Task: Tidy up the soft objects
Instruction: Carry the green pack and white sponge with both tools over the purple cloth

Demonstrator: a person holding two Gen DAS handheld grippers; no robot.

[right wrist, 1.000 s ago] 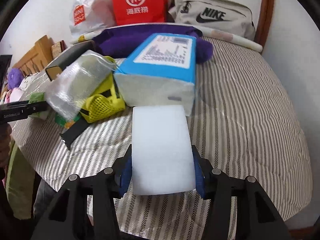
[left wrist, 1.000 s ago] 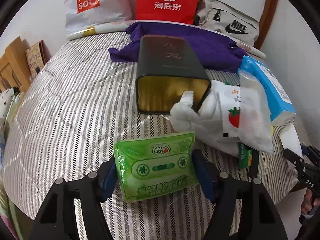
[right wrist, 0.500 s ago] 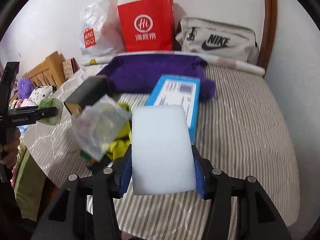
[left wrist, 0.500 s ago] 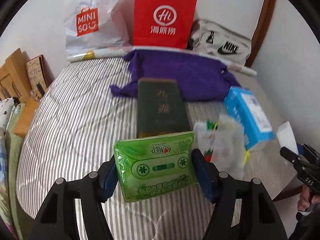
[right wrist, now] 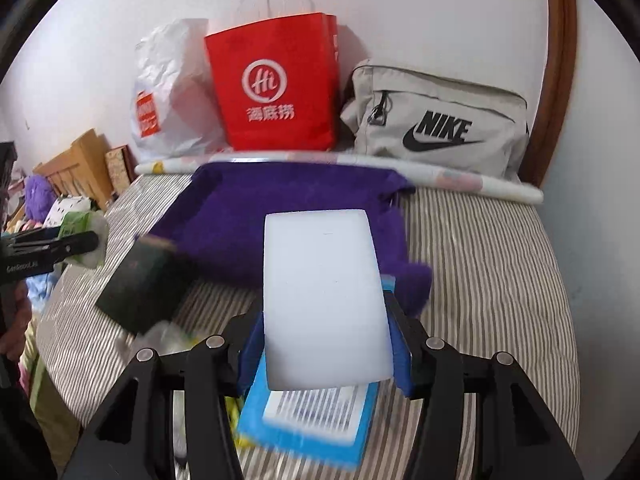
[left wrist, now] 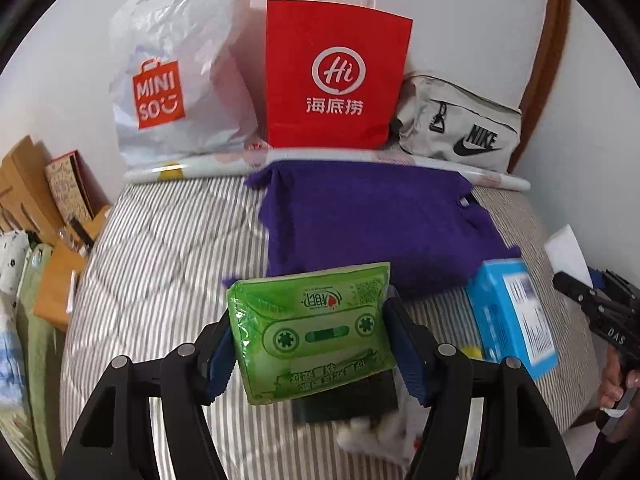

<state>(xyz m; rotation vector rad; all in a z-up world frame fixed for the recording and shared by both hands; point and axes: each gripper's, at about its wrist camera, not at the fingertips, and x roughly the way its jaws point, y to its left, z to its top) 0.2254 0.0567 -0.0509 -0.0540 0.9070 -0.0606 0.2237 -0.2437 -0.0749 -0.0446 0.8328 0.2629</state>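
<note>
- Grippers both carry soft things above the striped bed (left wrist: 168, 240).
- Left gripper (left wrist: 310, 344) is clamped on a green tissue pack (left wrist: 312, 328), its long axis crossways between the pads.
- Right gripper (right wrist: 324, 344) pinches a white sponge block (right wrist: 324, 300), long axis pointing ahead.
- Purple towel (right wrist: 280, 208) lies straight ahead of both, the likeliest drop spot; neither hand looks clearly nearer.

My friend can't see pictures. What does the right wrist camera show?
The right gripper holds a white sponge block above a striped bed. Under it lies a blue box; behind are a purple cloth, red bag and grey Nike bag.
</note>
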